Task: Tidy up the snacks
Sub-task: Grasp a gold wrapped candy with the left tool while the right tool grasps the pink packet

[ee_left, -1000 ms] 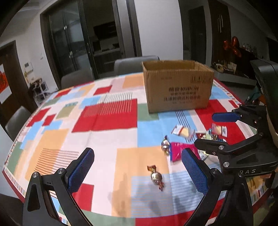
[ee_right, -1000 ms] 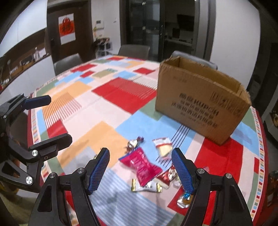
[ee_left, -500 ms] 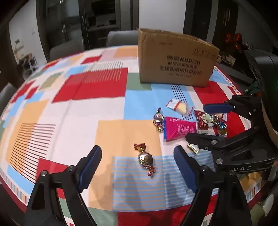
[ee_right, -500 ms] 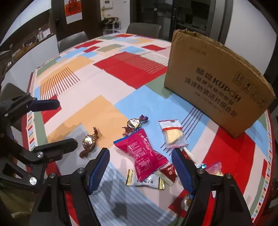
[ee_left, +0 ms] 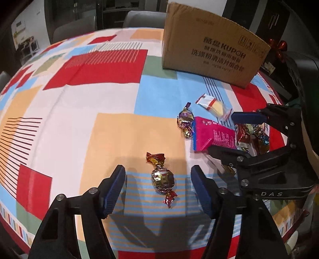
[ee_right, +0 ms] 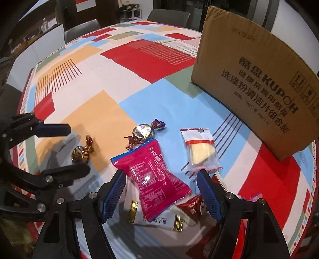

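My left gripper (ee_left: 158, 180) is open, low over the table, with a gold foil candy (ee_left: 162, 178) lying between its fingers. My right gripper (ee_right: 162, 185) is open around a magenta snack packet (ee_right: 151, 175). The packet lies on a white and gold wrapper (ee_right: 157, 220) and a red wrapper (ee_right: 189, 205). A purple foil candy (ee_right: 143, 132) and a clear packet with a yellow bar (ee_right: 199, 149) lie just beyond. The gold candy also shows in the right wrist view (ee_right: 81, 153), between the left gripper's fingers.
A brown cardboard box (ee_left: 211, 45) stands behind the snacks, also in the right wrist view (ee_right: 259, 79). The round table carries a patchwork cloth (ee_left: 79, 99). Grey chairs (ee_left: 143, 19) stand at its far side. Its near edge is close under both grippers.
Both grippers have moved forward and down toward the table. The gold candy now lies between the left fingers and the magenta packet between the right fingers. Both stay open.
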The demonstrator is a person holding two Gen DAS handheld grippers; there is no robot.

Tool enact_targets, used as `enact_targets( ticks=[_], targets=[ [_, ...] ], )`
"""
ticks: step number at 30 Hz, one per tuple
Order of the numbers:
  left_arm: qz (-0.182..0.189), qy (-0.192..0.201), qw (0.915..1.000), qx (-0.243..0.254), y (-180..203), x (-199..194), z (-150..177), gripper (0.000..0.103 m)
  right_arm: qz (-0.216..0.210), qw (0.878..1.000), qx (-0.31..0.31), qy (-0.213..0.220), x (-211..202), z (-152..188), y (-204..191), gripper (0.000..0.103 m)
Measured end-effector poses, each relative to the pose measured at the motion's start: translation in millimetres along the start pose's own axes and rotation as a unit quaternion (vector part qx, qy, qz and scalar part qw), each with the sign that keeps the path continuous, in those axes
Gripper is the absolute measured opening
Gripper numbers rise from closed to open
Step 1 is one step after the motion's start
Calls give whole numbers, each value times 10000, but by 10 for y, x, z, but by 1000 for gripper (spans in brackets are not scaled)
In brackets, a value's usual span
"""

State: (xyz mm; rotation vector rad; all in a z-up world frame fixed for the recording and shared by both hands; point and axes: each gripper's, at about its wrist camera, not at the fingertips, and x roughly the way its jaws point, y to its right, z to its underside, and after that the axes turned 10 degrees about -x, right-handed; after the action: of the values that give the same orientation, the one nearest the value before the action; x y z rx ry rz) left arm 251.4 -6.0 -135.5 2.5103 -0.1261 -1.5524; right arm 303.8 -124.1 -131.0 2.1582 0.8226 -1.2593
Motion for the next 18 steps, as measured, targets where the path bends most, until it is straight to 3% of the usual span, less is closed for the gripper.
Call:
enact_targets(
  ticks=[6,14,18],
  targets=[
    [9,-119,9999,-88,3,91,2,57,-14,10000,-35,-87,112,-27,-10,72],
    [-27,-89,9999,-130,-19,92,-23,24,-166,9997,193,-13,98,1,-5,42],
    [40,-79,9999,-144,-27,75,-26,24,-155,9993,332,38,49,28,-15,39]
  ],
)
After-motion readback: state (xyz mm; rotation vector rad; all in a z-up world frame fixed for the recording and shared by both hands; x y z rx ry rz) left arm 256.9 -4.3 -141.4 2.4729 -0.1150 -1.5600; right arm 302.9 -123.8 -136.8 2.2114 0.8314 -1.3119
